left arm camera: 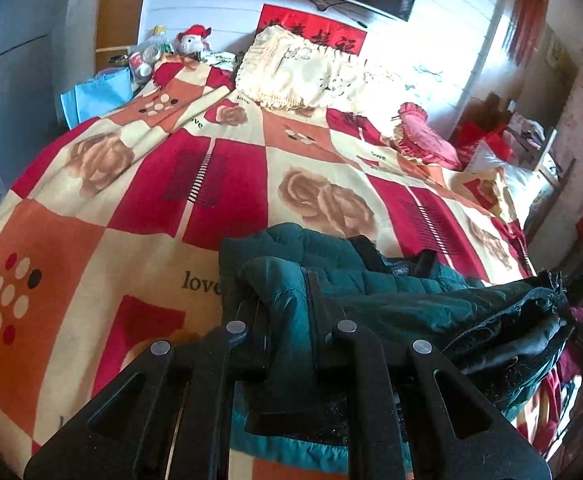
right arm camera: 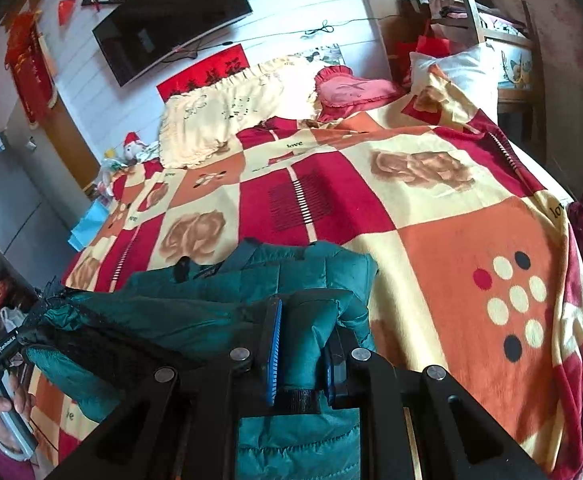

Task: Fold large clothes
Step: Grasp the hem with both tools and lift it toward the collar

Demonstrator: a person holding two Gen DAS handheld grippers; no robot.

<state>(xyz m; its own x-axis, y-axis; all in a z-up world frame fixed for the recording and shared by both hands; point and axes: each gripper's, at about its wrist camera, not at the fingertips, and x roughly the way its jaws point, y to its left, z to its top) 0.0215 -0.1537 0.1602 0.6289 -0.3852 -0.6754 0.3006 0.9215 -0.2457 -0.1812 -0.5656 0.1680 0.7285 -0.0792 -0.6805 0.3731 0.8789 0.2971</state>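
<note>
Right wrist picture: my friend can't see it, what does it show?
The right gripper is pinching a fold of a teal puffy jacket over a bed. The bed's blanket has red, orange and cream squares, with a cream pillow and a TV on the wall behind.

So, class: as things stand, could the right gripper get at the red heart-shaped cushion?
Probably not yet. The right gripper is shut on the teal jacket, and the heart cushion lies far across the patterned bedspread. Nothing blocks the way, though.

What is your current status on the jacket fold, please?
Left gripper and right gripper both clamped on teal jacket. Jacket bunched on bedspread. Nothing obstructing.
</note>
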